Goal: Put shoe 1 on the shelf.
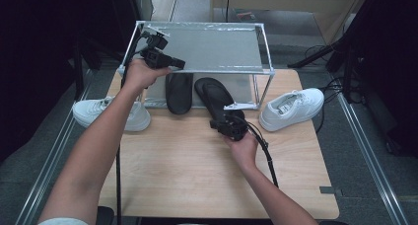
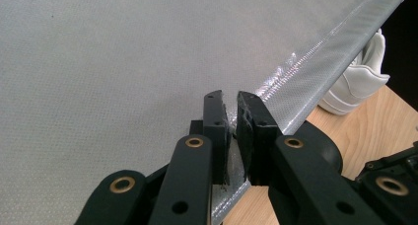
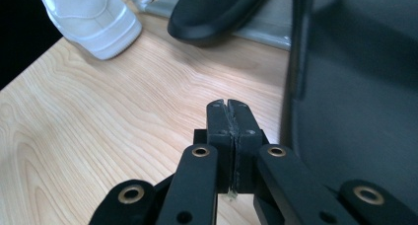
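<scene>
A metal-framed shoe rack with a grey fabric top shelf stands at the back of the wooden table. My left gripper is shut on the silvery front edge of that shelf, near its left end. Two black slippers lie under the shelf: the left slipper and the right slipper, whose heel sticks out over the table. My right gripper hovers low beside that heel, shut, with nothing between its pads.
One white sneaker sits at the table's left edge and another white sneaker to the right of the rack. Dark stands and cables crowd the floor at the right.
</scene>
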Demonstrator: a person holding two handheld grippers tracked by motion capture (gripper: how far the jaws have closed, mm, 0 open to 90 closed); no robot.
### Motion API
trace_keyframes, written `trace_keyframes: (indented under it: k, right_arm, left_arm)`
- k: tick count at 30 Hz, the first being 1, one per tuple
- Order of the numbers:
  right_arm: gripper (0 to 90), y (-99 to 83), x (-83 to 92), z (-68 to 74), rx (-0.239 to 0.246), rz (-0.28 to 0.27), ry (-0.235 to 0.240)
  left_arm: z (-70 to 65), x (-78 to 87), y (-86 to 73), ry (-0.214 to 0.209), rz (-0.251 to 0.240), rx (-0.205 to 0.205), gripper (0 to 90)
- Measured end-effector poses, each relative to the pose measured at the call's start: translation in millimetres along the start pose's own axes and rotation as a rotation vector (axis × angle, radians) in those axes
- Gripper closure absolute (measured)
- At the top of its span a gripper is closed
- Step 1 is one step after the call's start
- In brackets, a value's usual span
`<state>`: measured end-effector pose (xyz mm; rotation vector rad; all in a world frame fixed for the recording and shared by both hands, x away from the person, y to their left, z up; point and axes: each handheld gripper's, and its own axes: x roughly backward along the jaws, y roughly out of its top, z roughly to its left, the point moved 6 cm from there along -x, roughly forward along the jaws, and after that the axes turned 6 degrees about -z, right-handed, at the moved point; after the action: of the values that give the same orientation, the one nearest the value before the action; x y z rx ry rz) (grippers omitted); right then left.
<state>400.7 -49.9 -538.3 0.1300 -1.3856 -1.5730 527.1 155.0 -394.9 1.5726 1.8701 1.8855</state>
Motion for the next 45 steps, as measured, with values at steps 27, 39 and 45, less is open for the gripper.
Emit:
trace_keyframes:
  k: [27, 39, 45]
  right_arm:
    - [90.0, -26.1, 56.2, -48.4, 0.003, -0.009, -0.077]
    - [90.0, -32.5, 53.0, -66.7, -0.027, -0.012, -0.112]
    - [90.0, -27.0, 45.5, -65.8, -0.049, -0.023, -0.102]
  left_arm:
    - [-0.8, 0.1, -0.4, 0.004, -0.002, -0.003, 83.0]
    - [-0.6, 0.0, -0.5, 0.002, -0.004, -0.002, 82.9]
    - [-0.3, 0.1, -0.7, 0.001, -0.003, -0.004, 82.9]
